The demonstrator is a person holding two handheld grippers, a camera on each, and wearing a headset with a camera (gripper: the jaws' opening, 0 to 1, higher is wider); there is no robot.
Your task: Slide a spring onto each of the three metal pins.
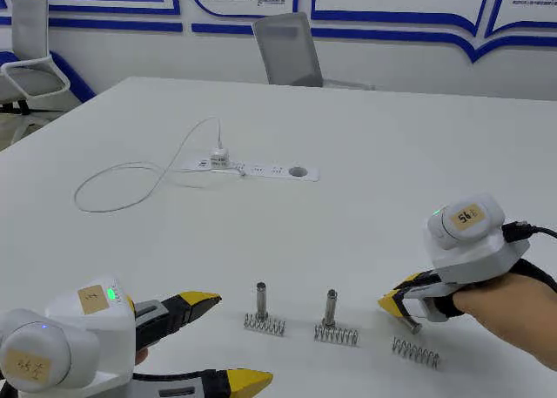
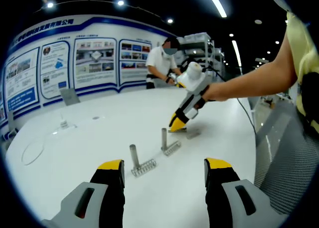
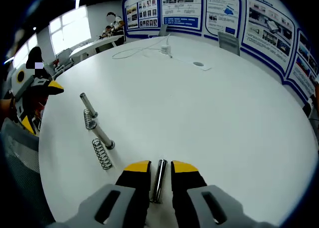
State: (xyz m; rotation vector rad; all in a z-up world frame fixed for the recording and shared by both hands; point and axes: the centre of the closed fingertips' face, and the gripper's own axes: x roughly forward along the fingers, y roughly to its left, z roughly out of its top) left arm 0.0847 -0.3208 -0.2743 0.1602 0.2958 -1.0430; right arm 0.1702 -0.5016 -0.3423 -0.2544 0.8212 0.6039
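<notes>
We list: white table top (image 1: 365, 154), smooth, matt with a faint sheen. 3 grey cylindrical metal pins (image 1: 261, 300), dull satin finish. 3 coiled wire springs (image 1: 264, 325), bright bare metal. On the left gripper (image 1: 244, 339) and right gripper (image 1: 389, 304) we note smooth white plastic housings, black jaws with glossy yellow tips, and tan paper labels (image 1: 91, 299). White plastic power strip (image 1: 261, 168), slightly glossy.

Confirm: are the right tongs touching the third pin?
Touching. In the right gripper view the third pin sits clamped between the yellow tips of the right tongs, which press on it from both sides.
</notes>
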